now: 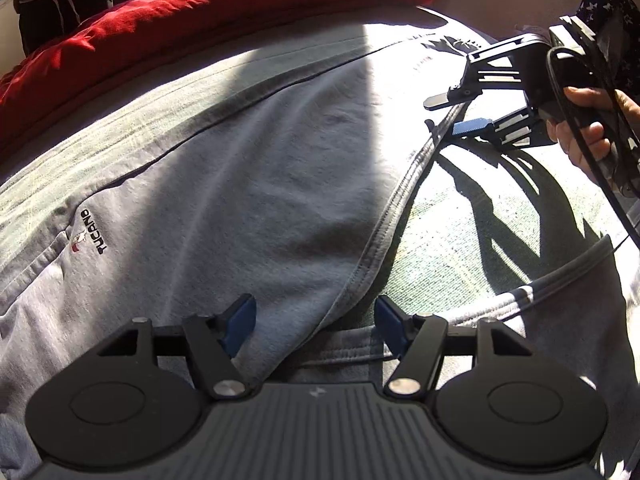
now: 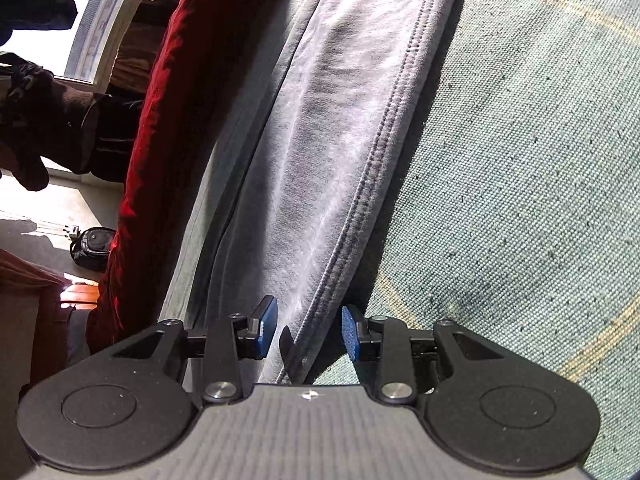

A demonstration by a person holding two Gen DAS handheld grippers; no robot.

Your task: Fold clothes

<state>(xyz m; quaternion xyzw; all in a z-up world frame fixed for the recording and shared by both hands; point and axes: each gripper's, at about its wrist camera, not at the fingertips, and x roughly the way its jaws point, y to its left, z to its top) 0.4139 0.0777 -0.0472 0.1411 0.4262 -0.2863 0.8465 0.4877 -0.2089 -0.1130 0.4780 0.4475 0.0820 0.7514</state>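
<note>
Grey sweatpants (image 1: 248, 184) with a "TUCANO" logo (image 1: 94, 236) lie spread on a green woven cover (image 1: 460, 232). My left gripper (image 1: 316, 316) is open, its blue pads either side of the garment's seamed edge close to the camera. In the left wrist view a hand (image 1: 580, 128) holds my right gripper (image 1: 448, 114) at the upper right, open, with its fingers straddling the same seamed edge farther along. The right wrist view shows my right gripper (image 2: 310, 330) with the stitched hem of the sweatpants (image 2: 320, 140) running between its parted pads.
A red blanket (image 1: 224, 4) is bunched along the far side of the sweatpants, also seen as red blanket (image 2: 168, 120). More grey cloth with a striped rim (image 1: 560, 320) lies at lower right. Bare green cover (image 2: 520, 160) spreads to the right. Dark clothing (image 2: 52, 120) and a black object (image 2: 92, 246) sit beyond the bed.
</note>
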